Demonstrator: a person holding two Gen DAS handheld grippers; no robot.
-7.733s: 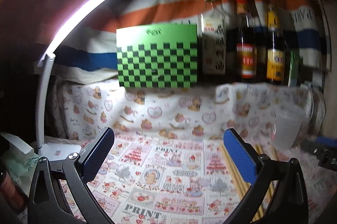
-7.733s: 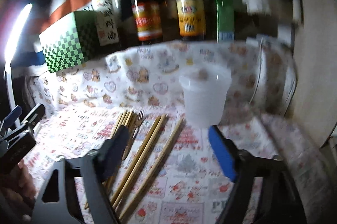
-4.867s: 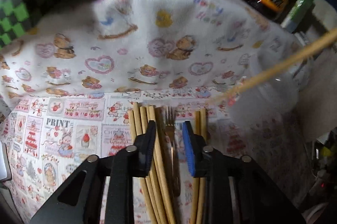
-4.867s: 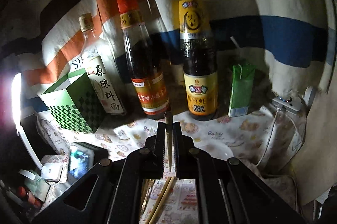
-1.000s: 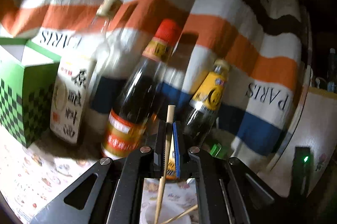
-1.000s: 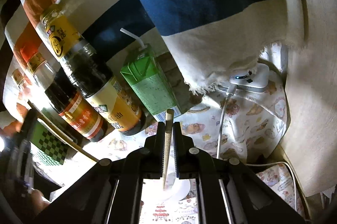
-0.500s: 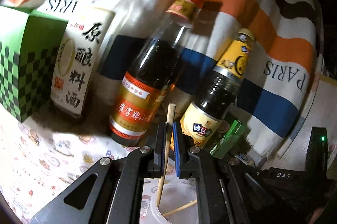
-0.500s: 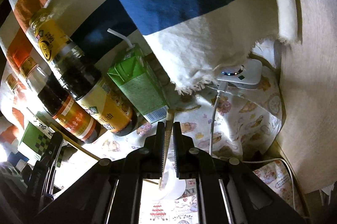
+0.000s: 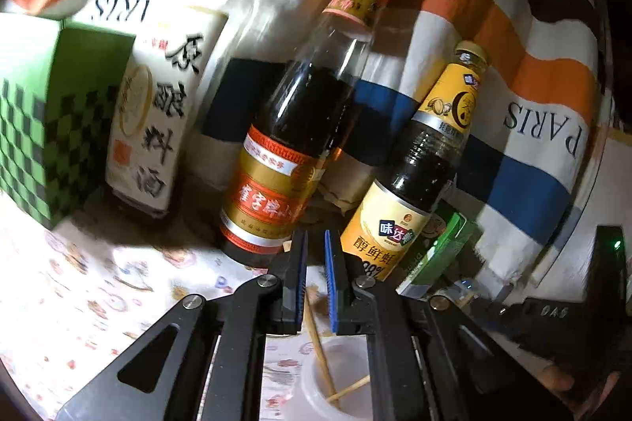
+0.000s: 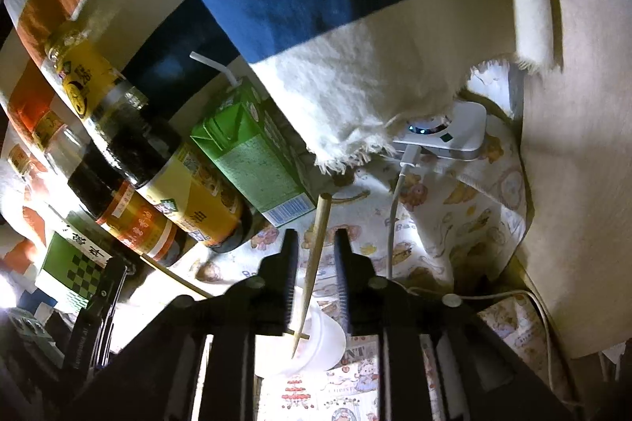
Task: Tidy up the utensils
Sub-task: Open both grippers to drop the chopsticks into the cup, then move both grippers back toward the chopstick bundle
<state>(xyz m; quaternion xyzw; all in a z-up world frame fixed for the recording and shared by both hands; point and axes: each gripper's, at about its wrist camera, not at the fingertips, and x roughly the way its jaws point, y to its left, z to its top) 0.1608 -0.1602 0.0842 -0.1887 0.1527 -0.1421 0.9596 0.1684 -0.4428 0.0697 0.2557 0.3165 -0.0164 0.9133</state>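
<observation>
In the left wrist view my left gripper (image 9: 316,239) hovers over a translucent white cup (image 9: 347,350). Its jaws are opening by a narrow gap, and no pad presses on anything. A wooden chopstick (image 9: 318,338) has slid down between them and leans into the cup beside another stick (image 9: 351,387). In the right wrist view my right gripper (image 10: 316,237) is above the same cup (image 10: 330,346). Its jaws are opening, and a chopstick (image 10: 316,255) stands loose between the pads with its tip in the cup. The left gripper's body (image 10: 94,310) shows at lower left.
Three sauce bottles (image 9: 292,144) stand behind the cup with a green drink carton (image 10: 252,152) and a green checkered box (image 9: 43,128). A striped towel (image 9: 493,57) hangs at the back. A white charger (image 10: 450,136) with its cable lies at the right, near a wall.
The left gripper's chopstick, which stood pinched above the fingertips, has dropped into the cup. The right jaws have parted from their chopstick. The left view has sunk a little.
</observation>
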